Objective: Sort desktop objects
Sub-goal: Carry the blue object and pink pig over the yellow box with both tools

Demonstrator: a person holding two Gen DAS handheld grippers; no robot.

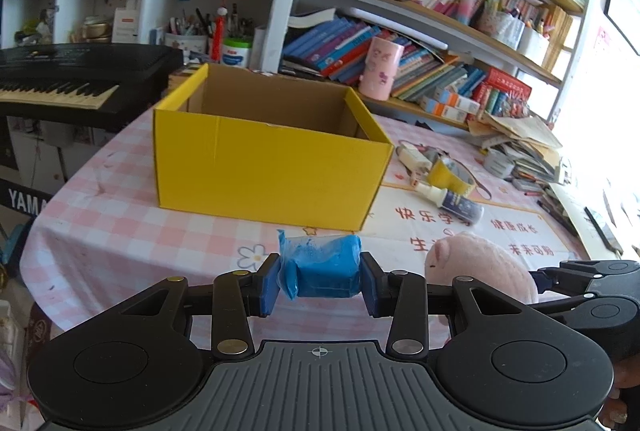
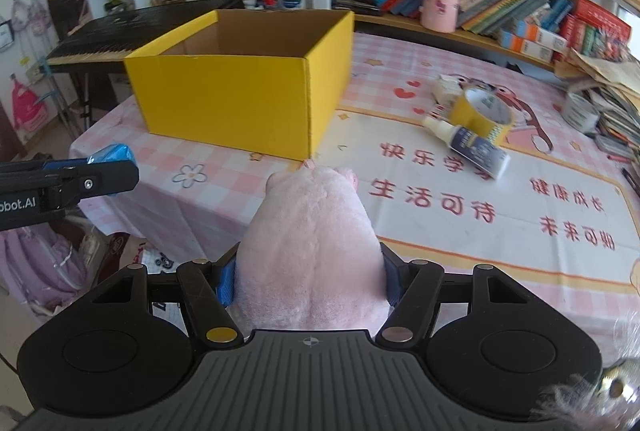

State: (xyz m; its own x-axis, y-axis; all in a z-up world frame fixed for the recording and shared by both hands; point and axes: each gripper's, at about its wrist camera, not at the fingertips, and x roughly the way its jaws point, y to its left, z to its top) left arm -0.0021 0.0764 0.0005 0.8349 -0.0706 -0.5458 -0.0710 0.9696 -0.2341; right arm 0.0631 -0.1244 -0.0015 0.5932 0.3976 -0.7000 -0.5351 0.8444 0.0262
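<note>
Box (image 1: 264, 167), yellow and open-topped, lies straight ahead of both hand-held grippers on the counter (image 1: 100, 227). The left hand-held gripper (image 1: 320, 285) pinches one blue packet (image 1: 326, 271) and looks nearer; the right hand-held gripper (image 2: 310, 279) clamps one plush pig (image 2: 312, 243). One tape roll (image 2: 482, 111) and one bottle (image 2: 466, 145) lie right of the box, long axis slanting.

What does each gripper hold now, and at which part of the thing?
The left gripper holds a blue wrapped packet by its two ends. The right gripper holds a pink plush pig by the sides of its body, snout pointing forward.
</note>
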